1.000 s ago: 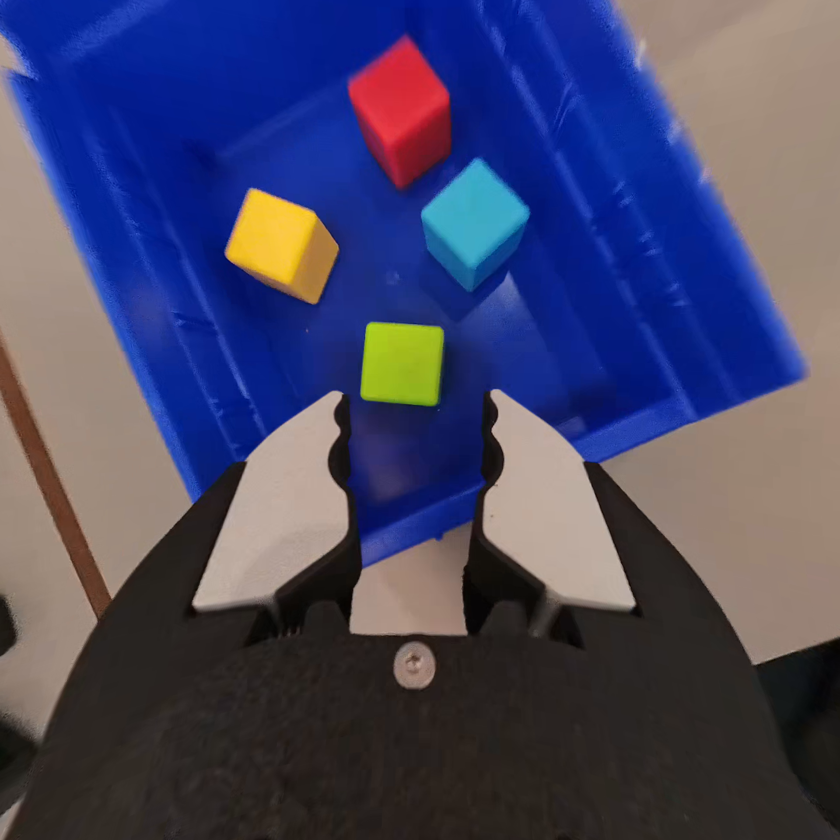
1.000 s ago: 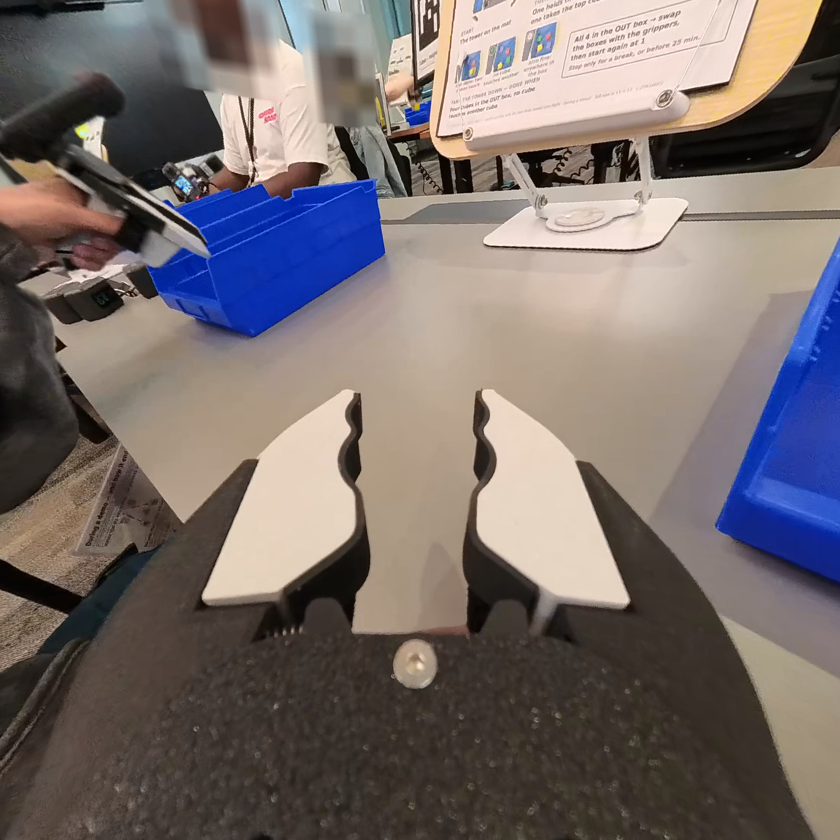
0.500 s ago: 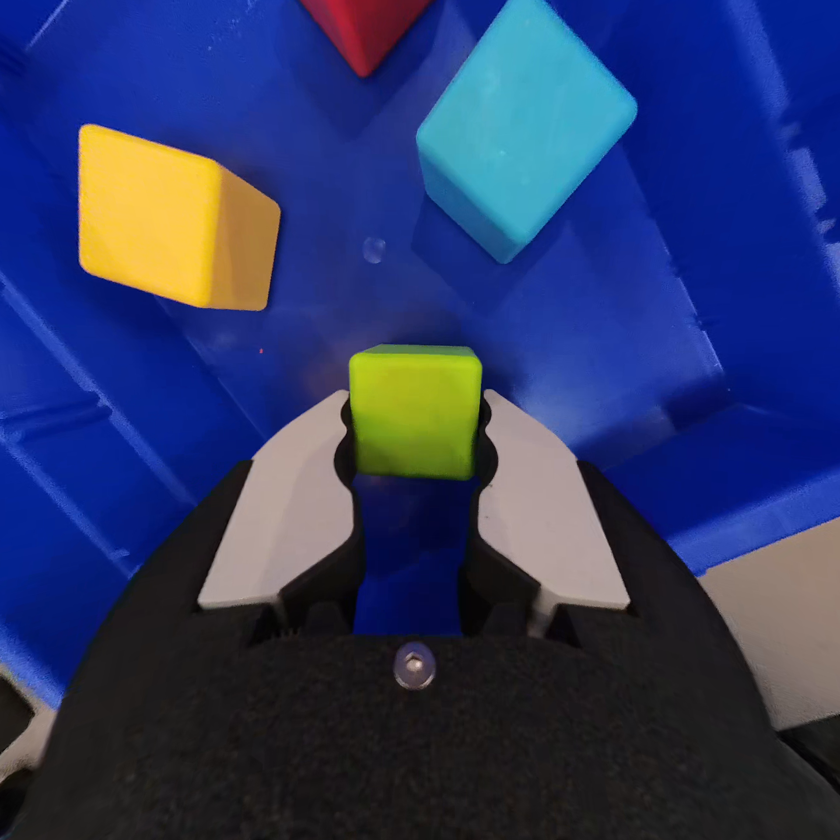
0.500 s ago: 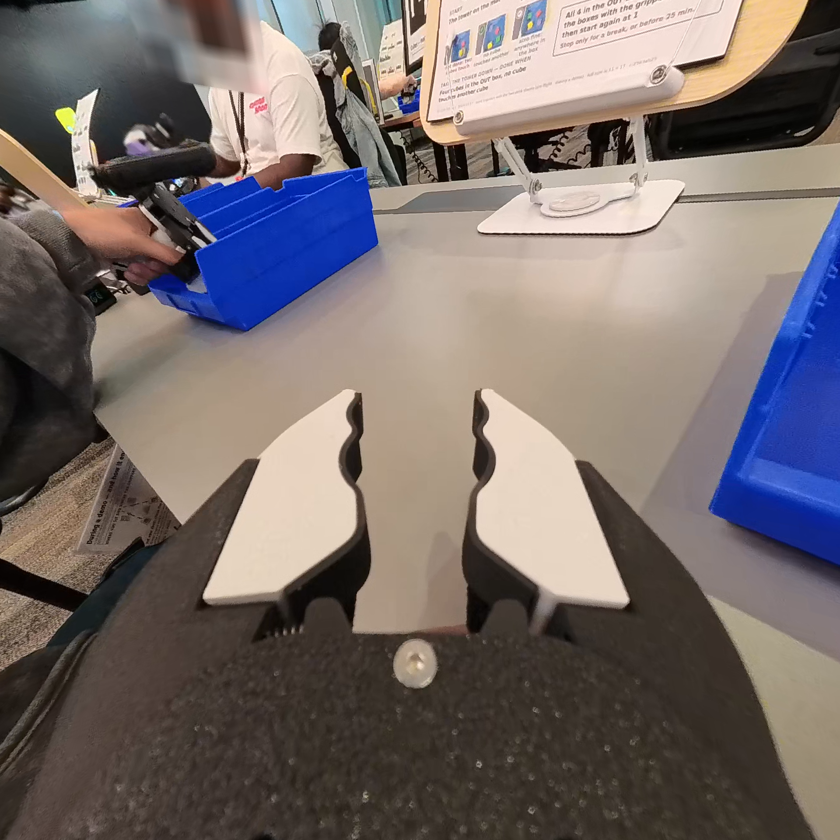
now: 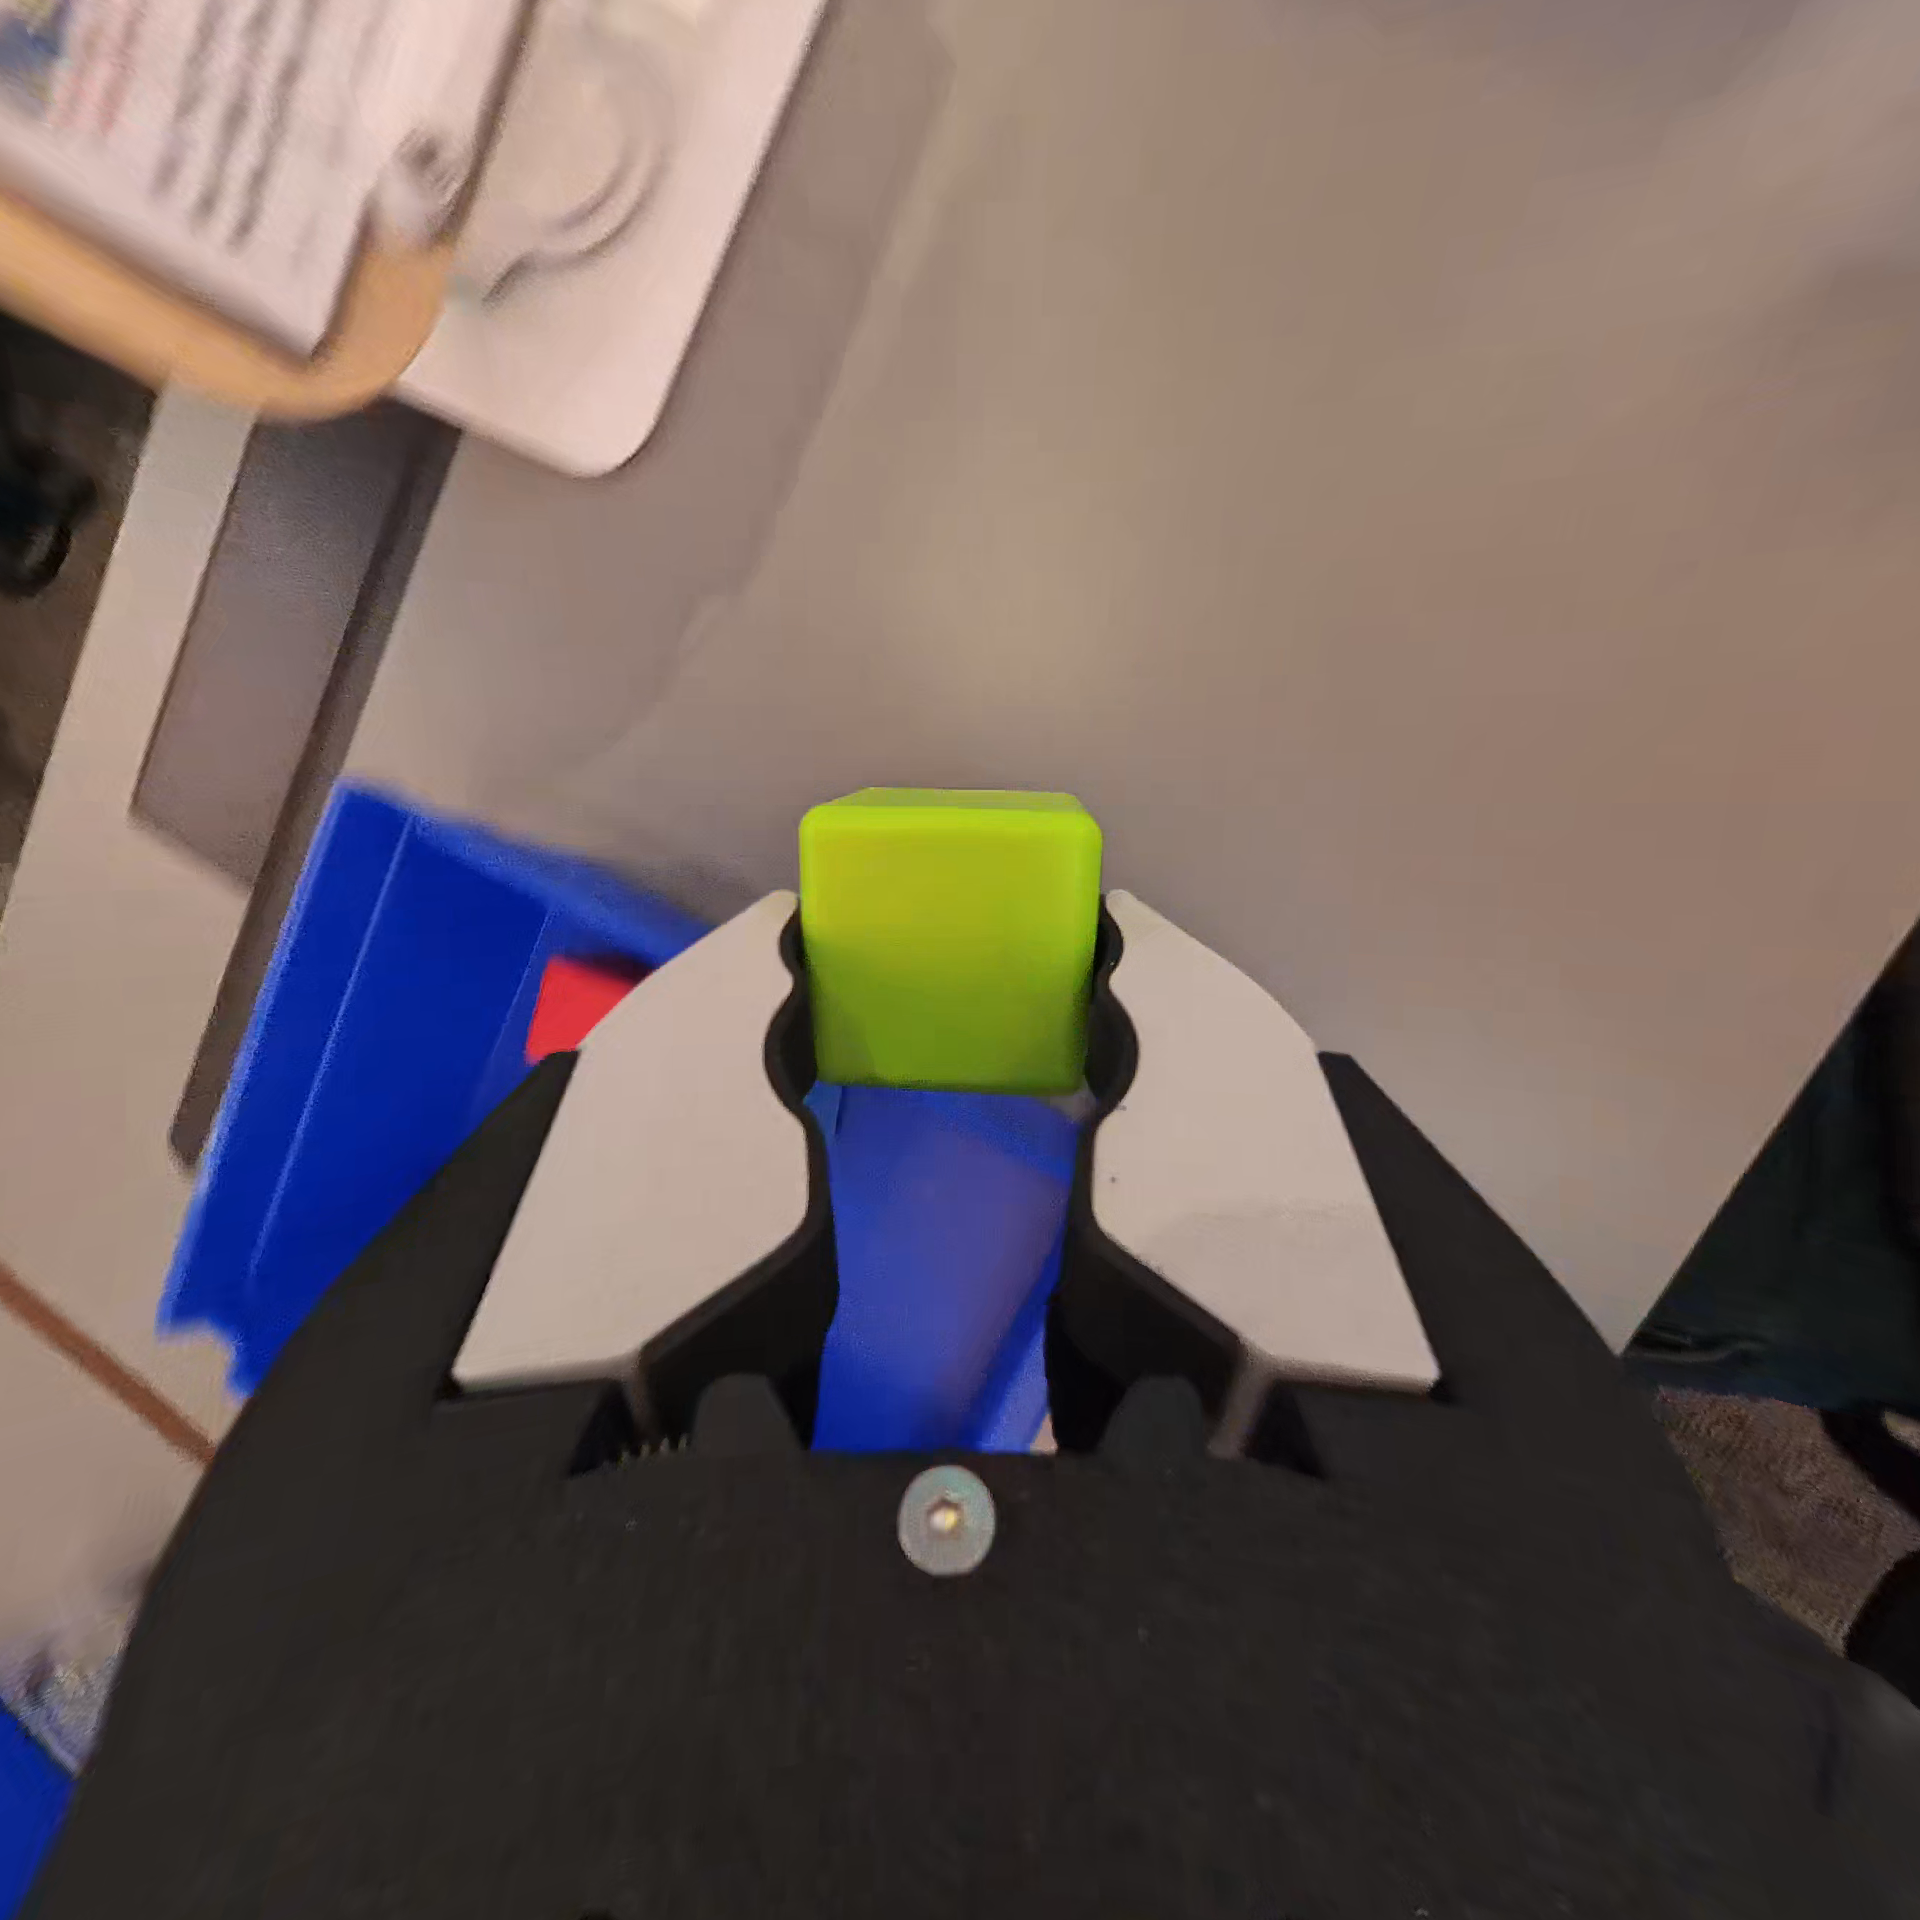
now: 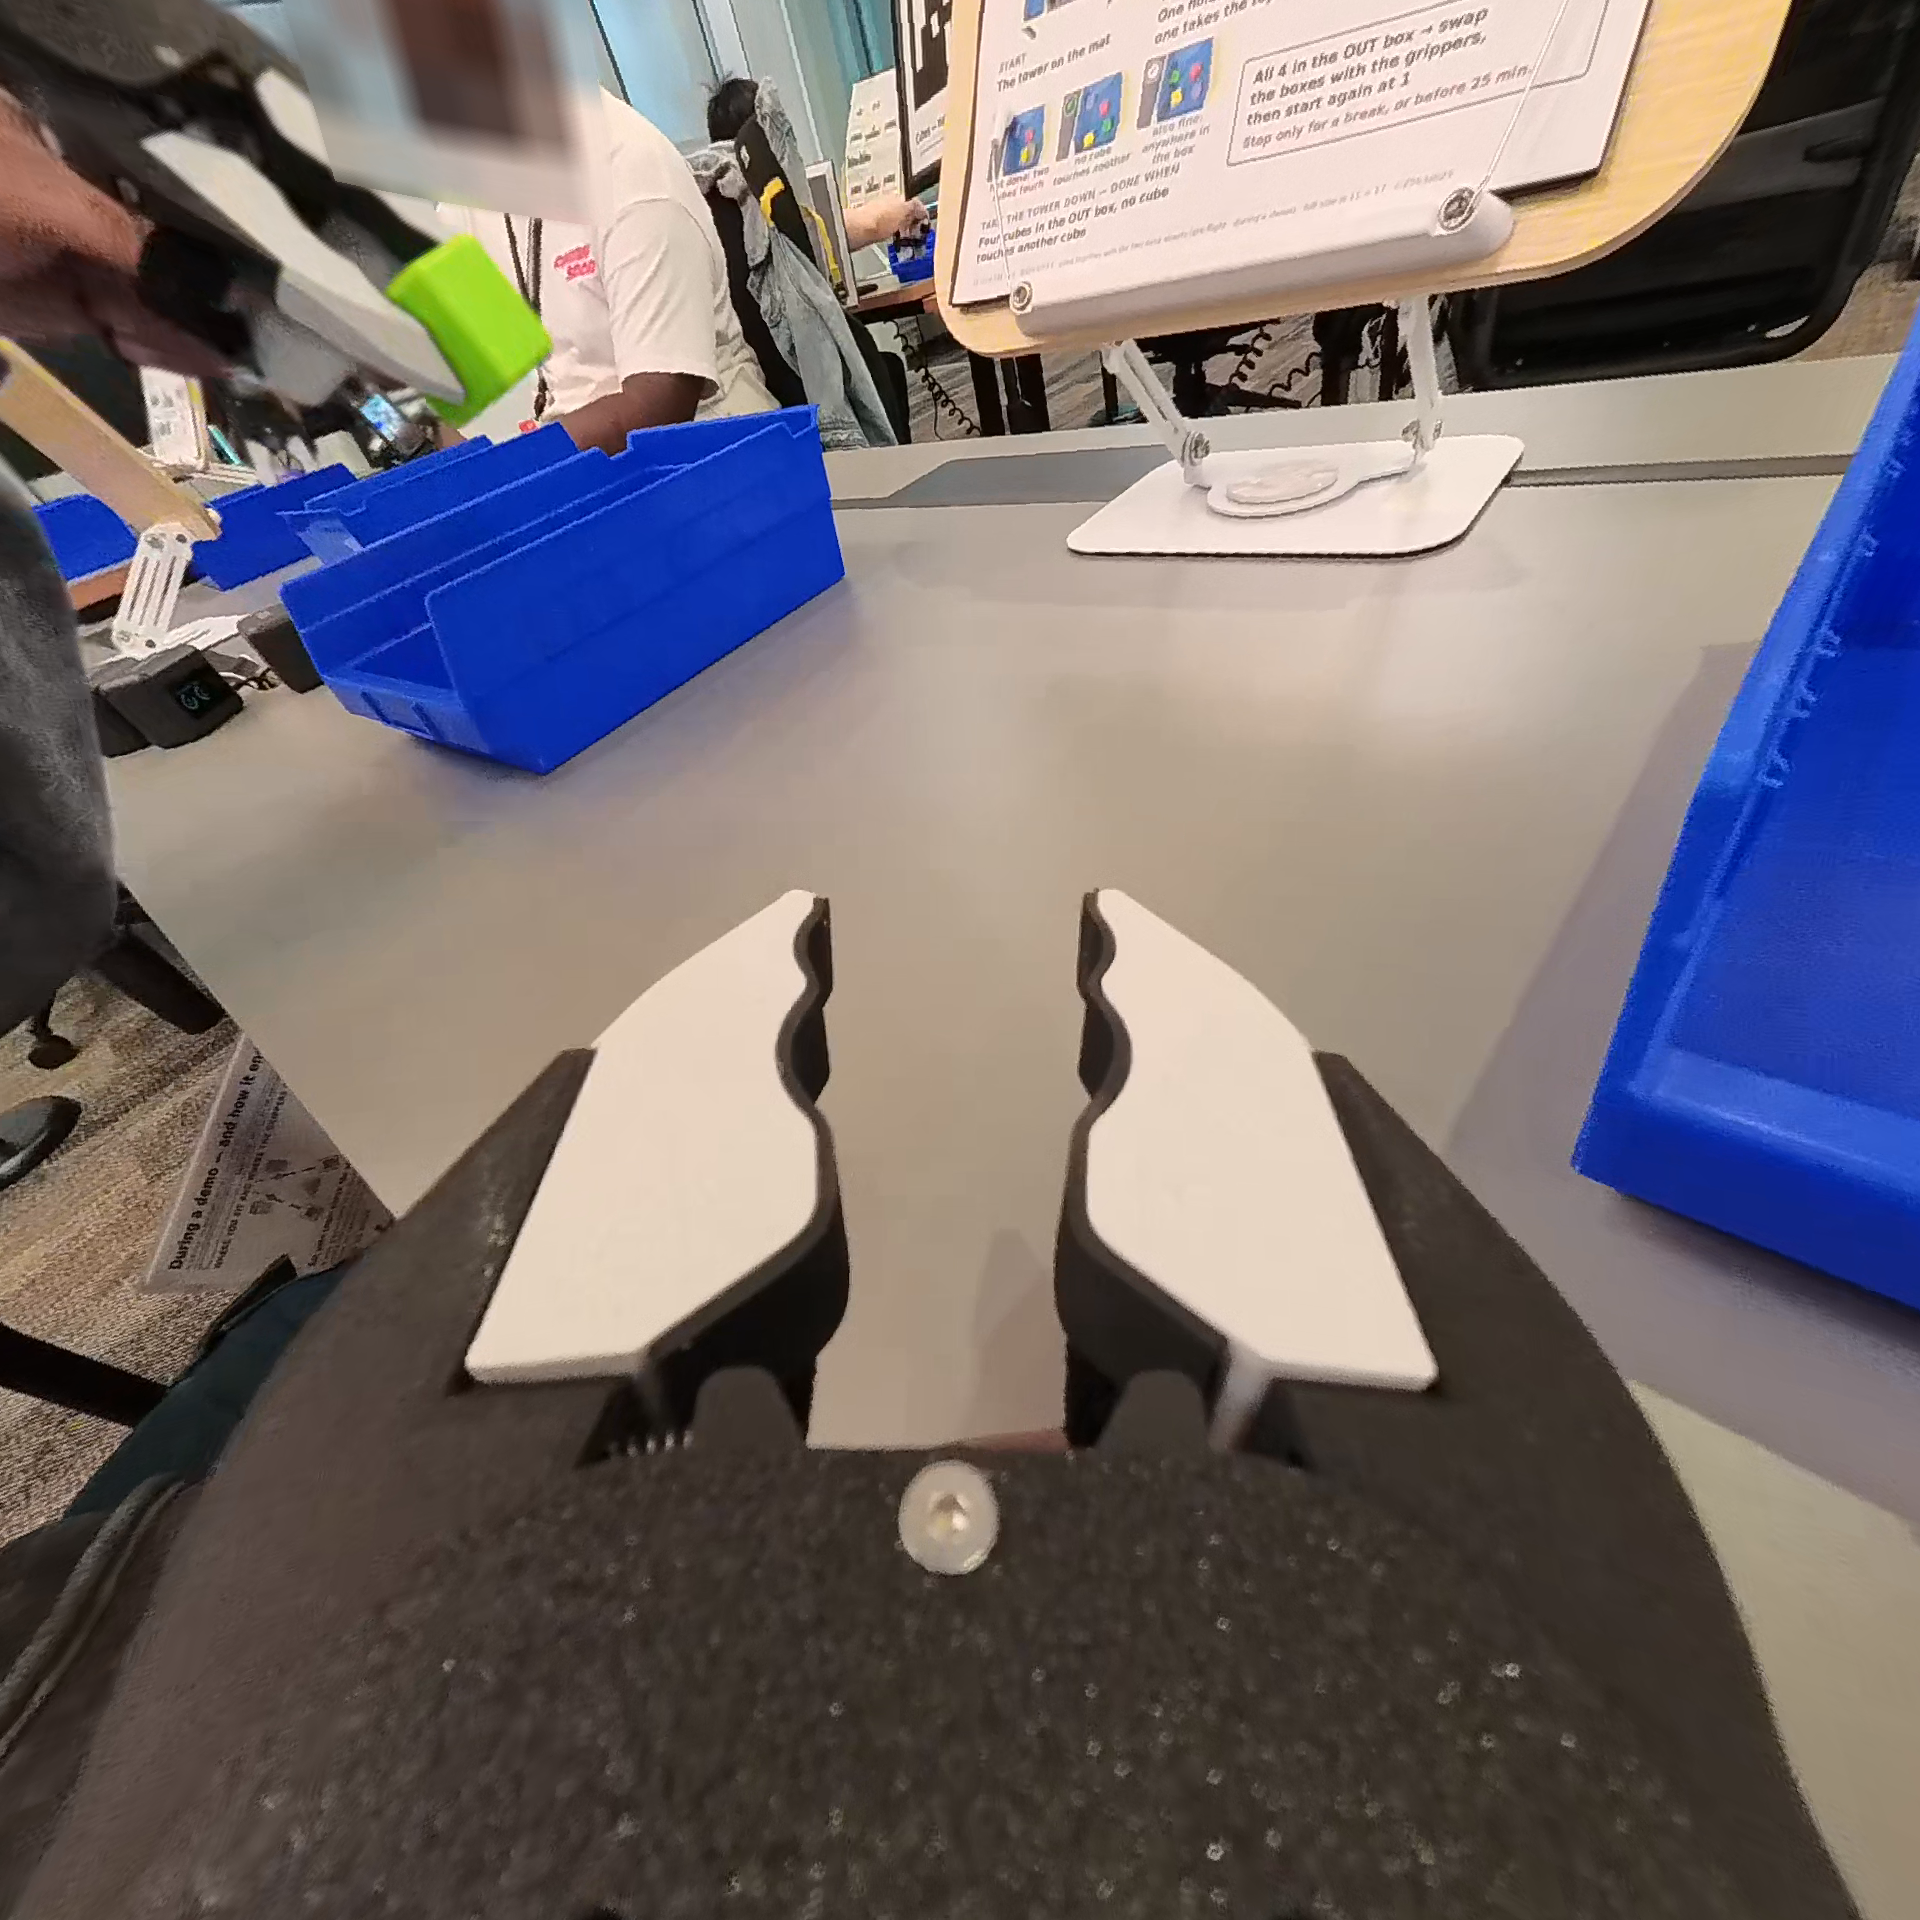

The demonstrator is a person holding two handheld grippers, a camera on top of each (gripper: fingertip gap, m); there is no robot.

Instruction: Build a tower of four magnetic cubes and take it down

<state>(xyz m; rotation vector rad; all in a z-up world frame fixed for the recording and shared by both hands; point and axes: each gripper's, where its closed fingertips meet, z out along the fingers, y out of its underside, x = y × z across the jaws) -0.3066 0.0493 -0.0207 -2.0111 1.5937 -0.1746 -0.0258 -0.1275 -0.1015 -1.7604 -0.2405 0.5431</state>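
Over the grey table (image 6: 1039,727) we hold our left gripper (image 5: 948,971) raised, pinching the green cube (image 5: 948,935); our right gripper (image 6: 951,997) hovers low, fingers spread.

The left hand-held gripper (image 5: 948,982) has lifted the green cube (image 5: 948,940) out of the blue bin (image 5: 343,1060).
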